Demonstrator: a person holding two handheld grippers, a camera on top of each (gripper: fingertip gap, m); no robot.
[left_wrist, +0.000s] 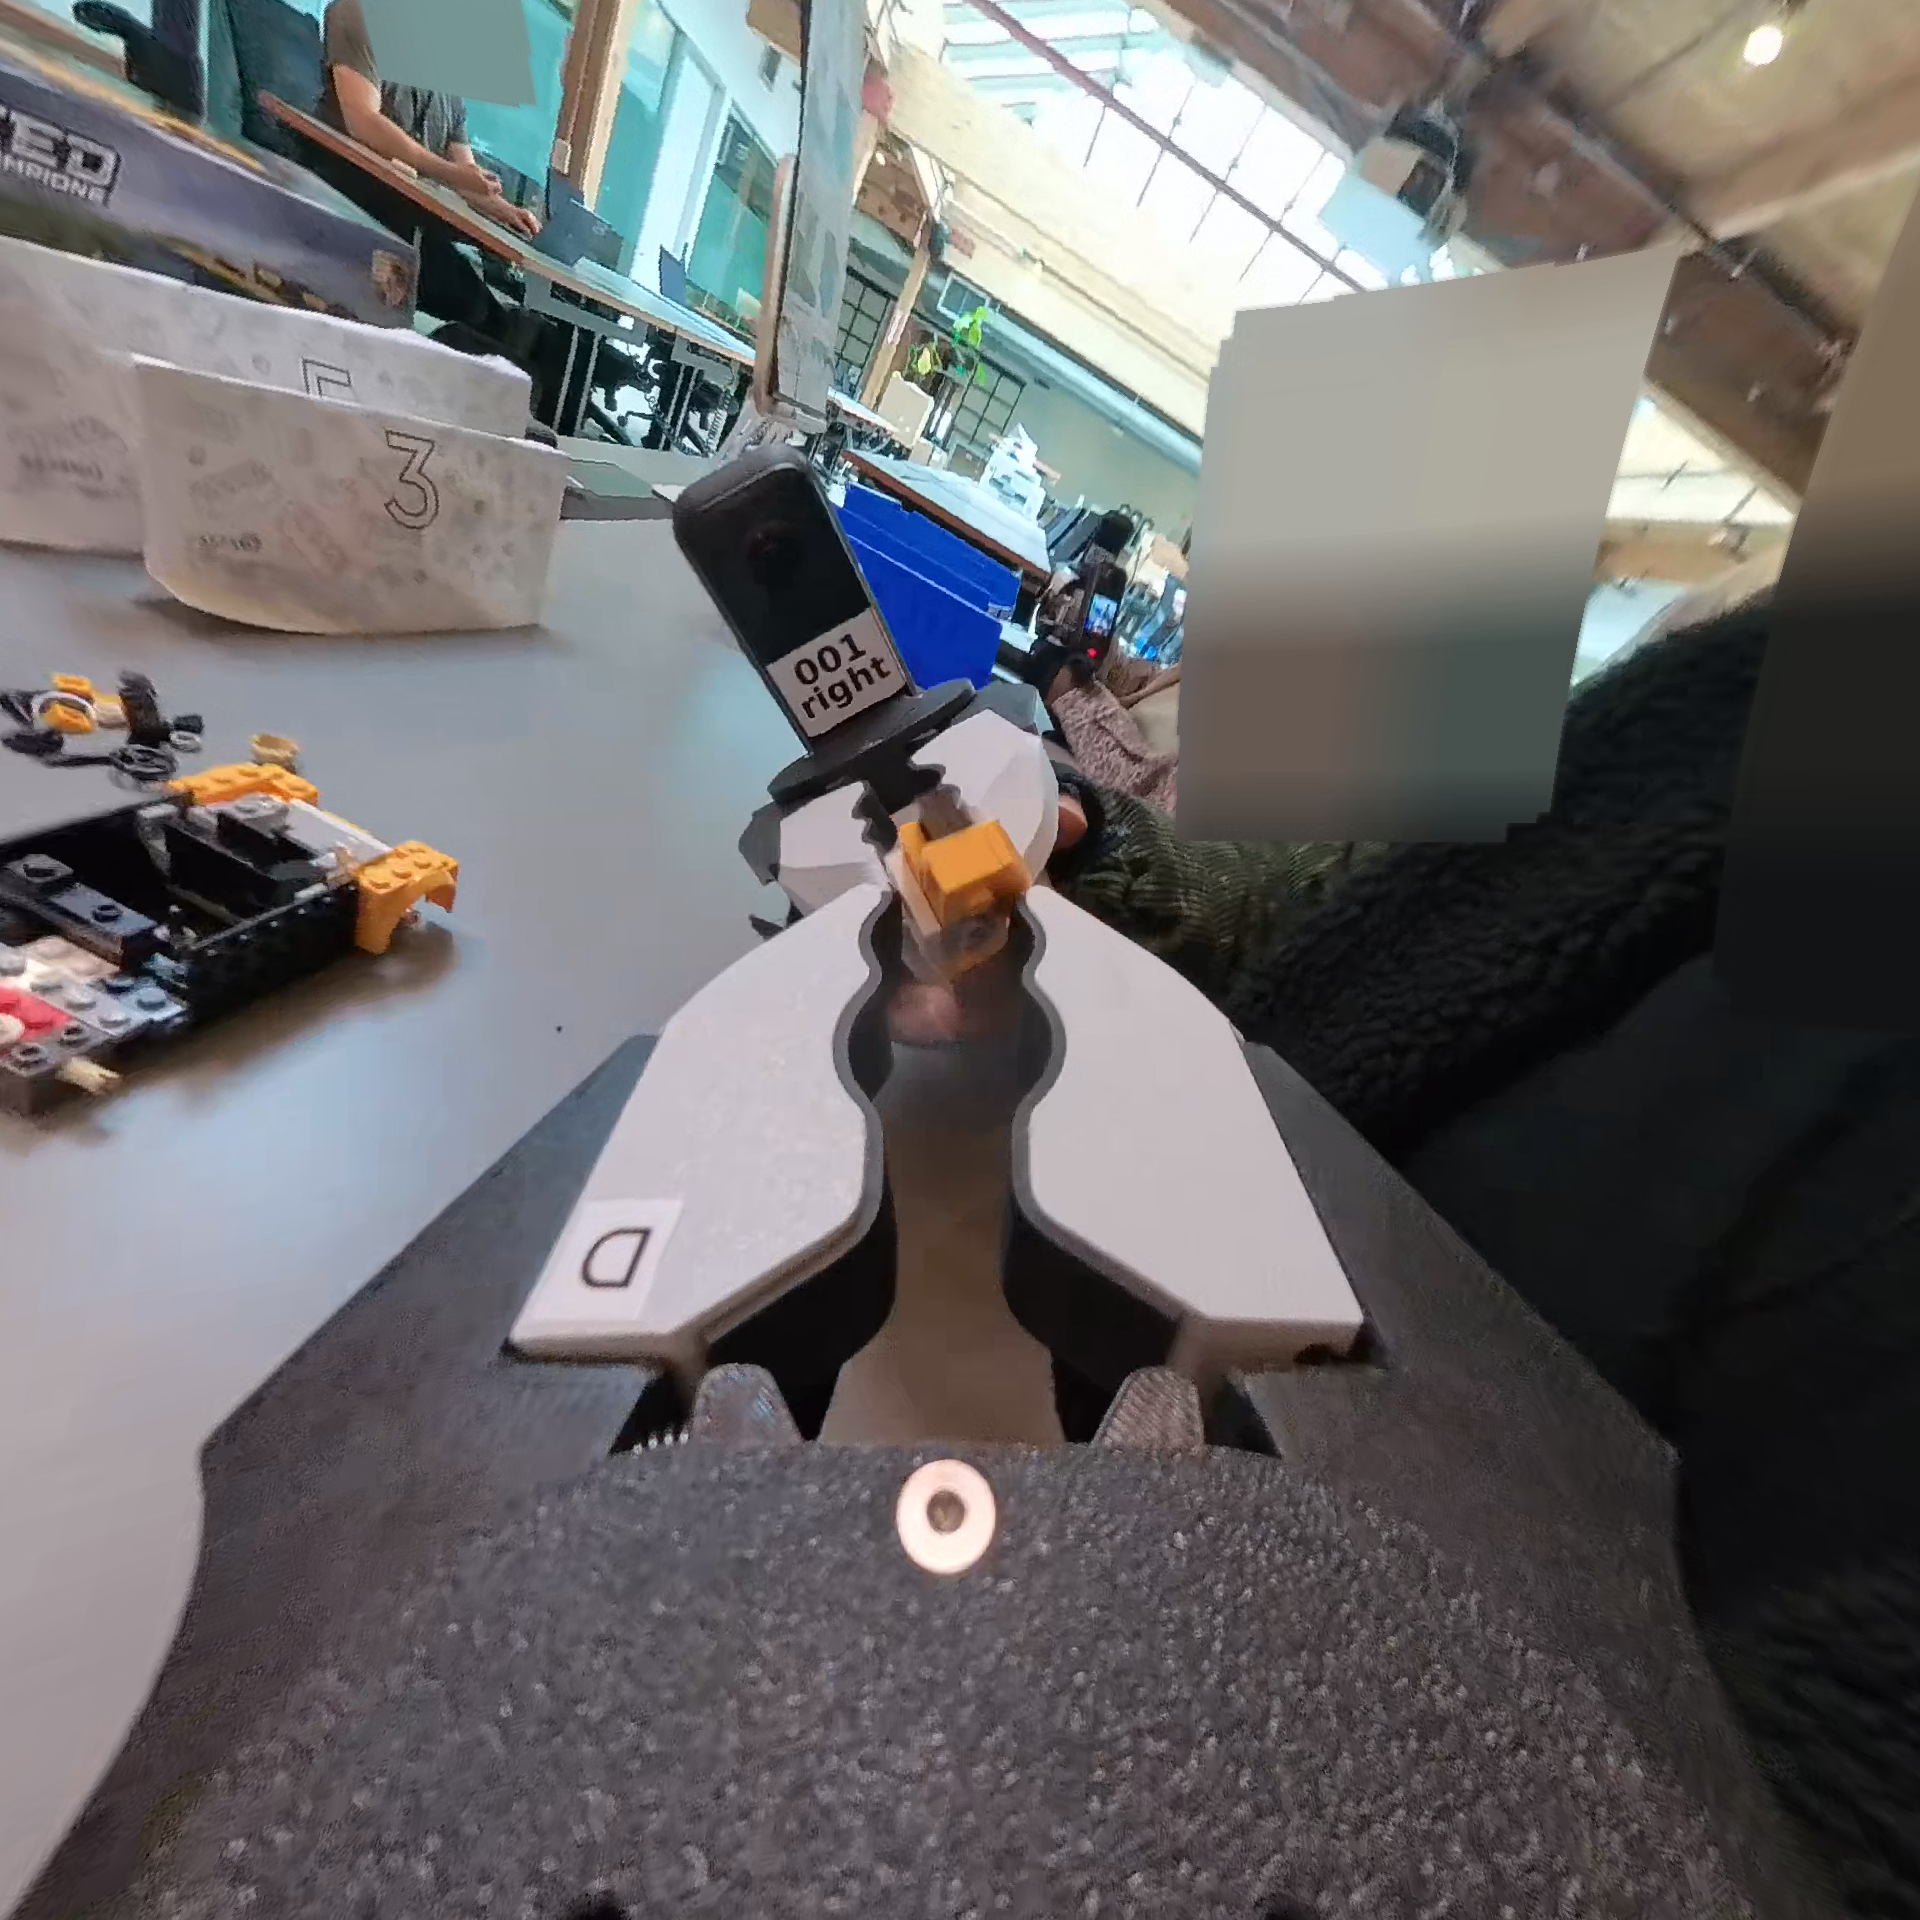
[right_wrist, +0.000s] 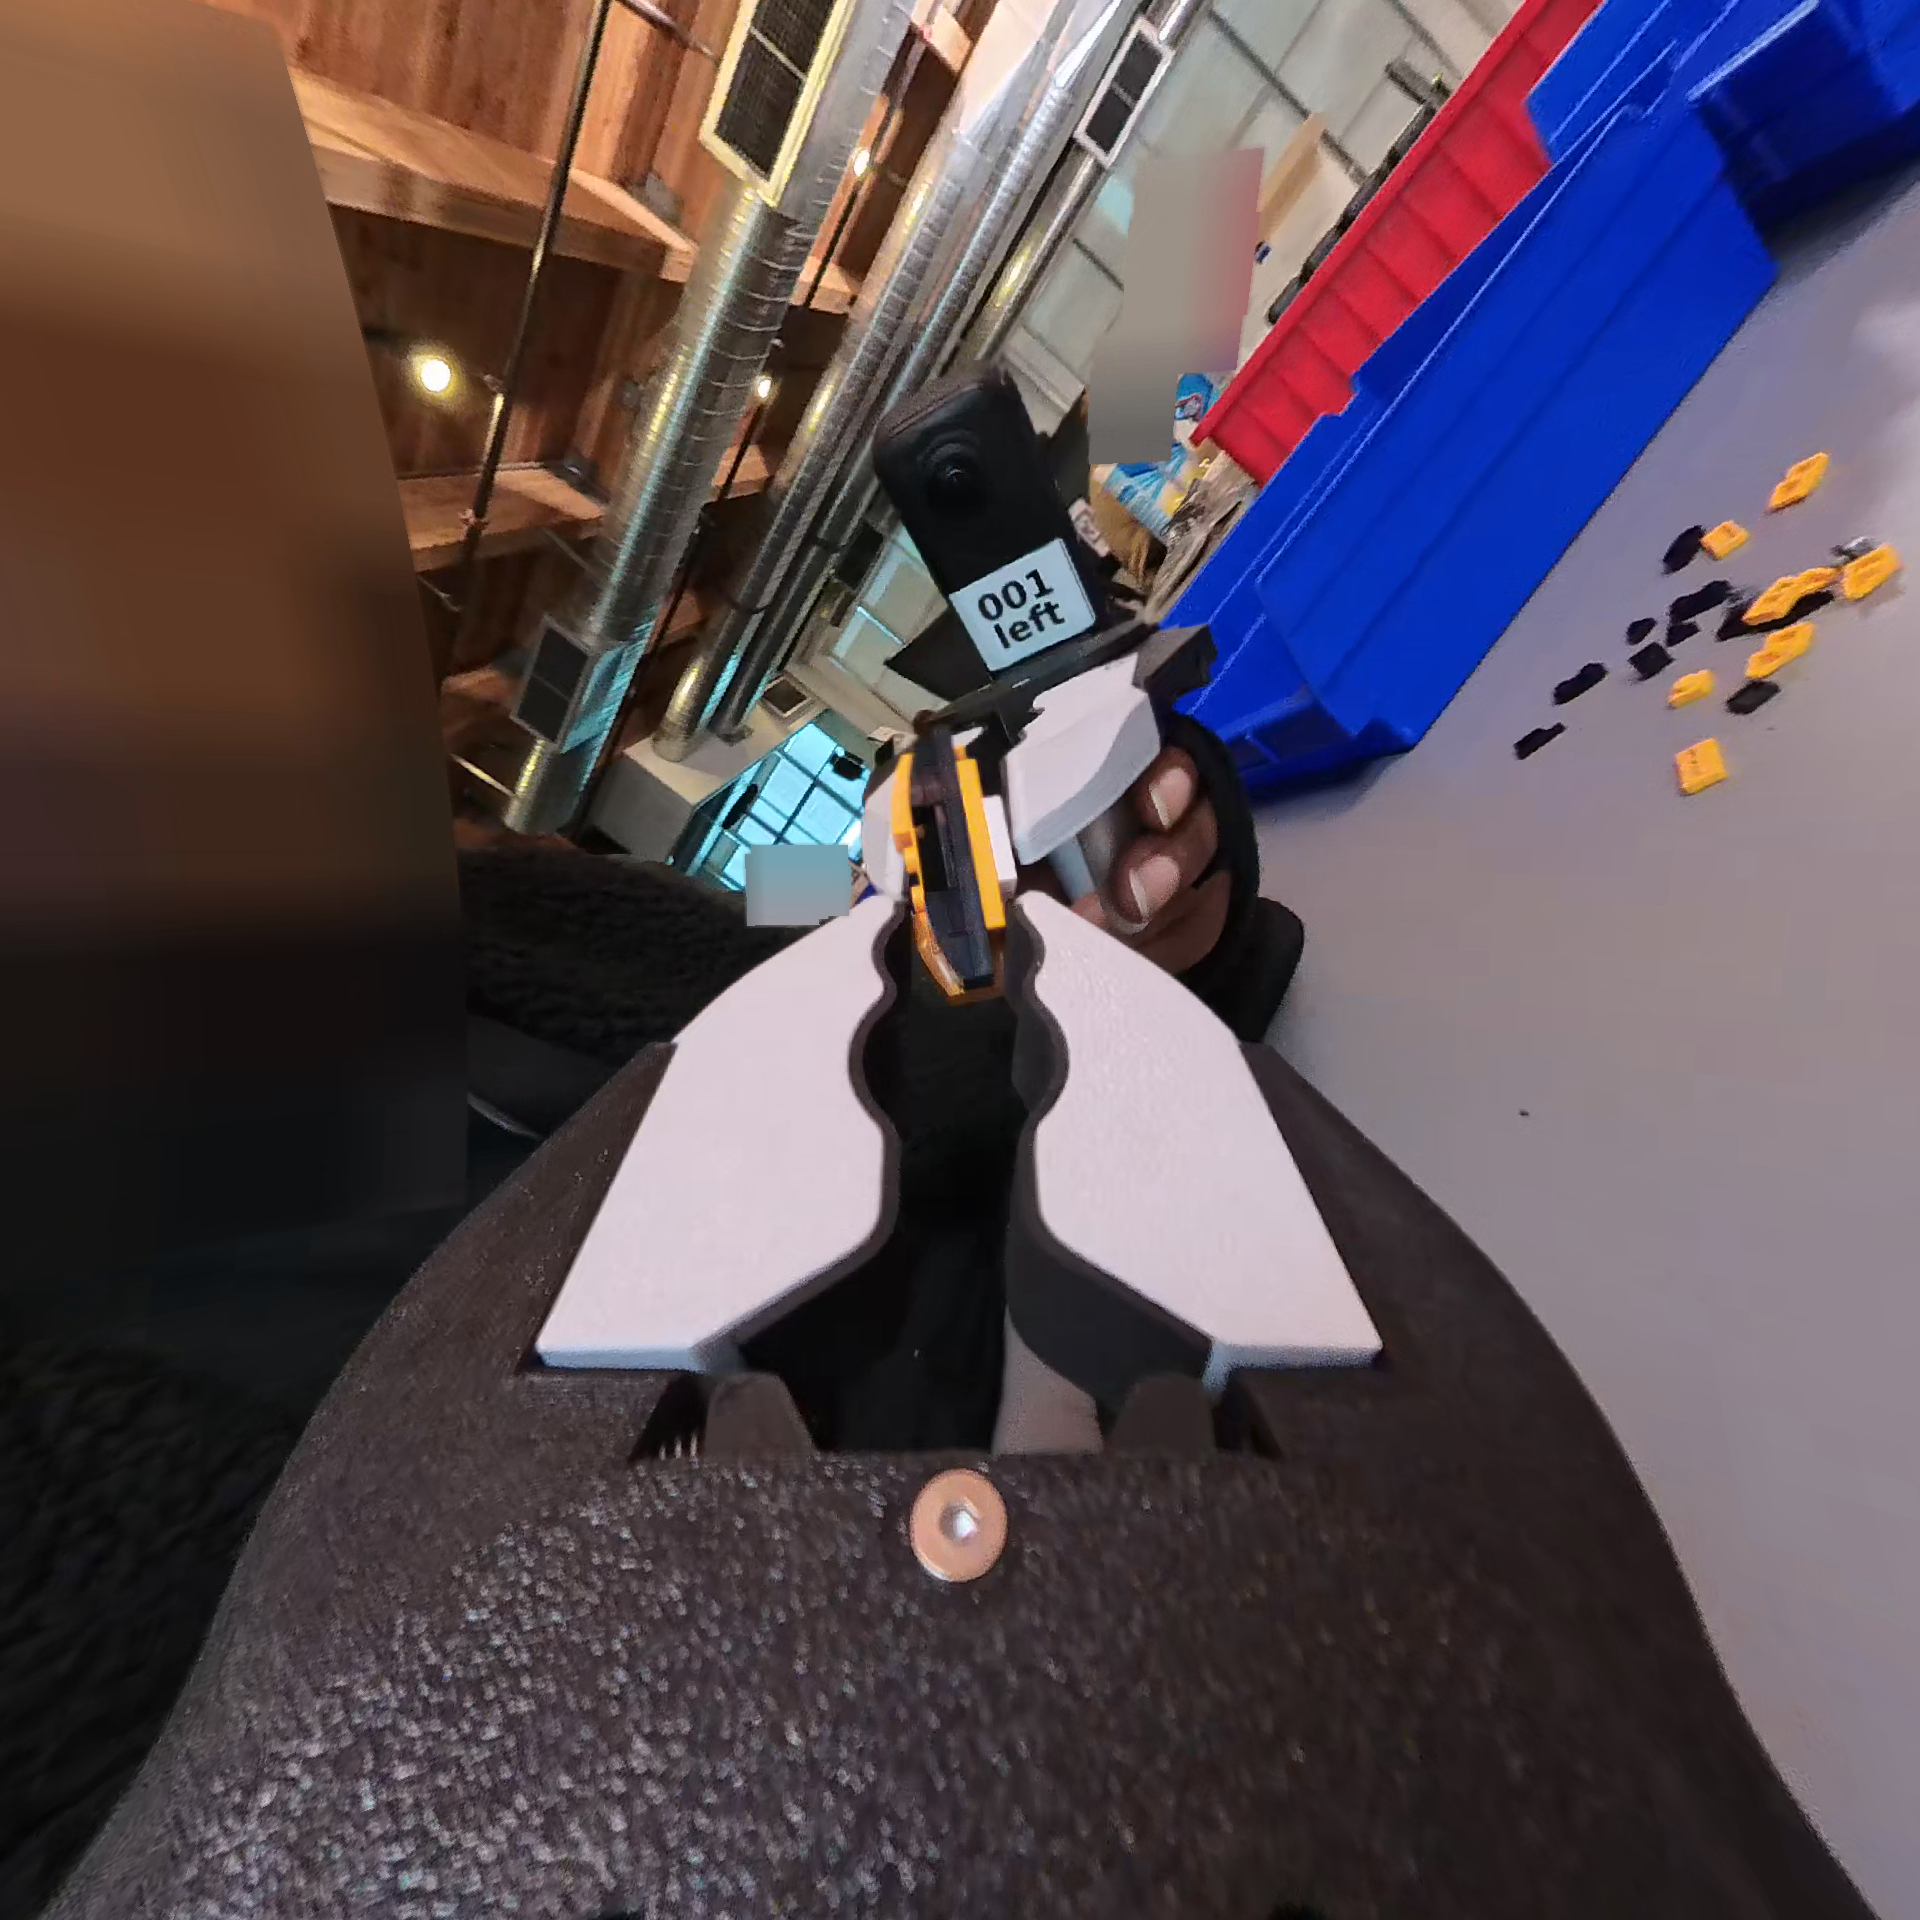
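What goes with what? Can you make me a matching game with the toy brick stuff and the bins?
Things:
1. small brick assembly
2. half-built brick car
3. stacked bins
4. numbered paper bags

Descriptions:
A. blue and red, at the table's far side
B. white, standing behind the car
C. orange and black, in the air between both grippers' tips
D. black with orange fenders, lying on the grey table

Pairs: 1-C, 2-D, 3-A, 4-B
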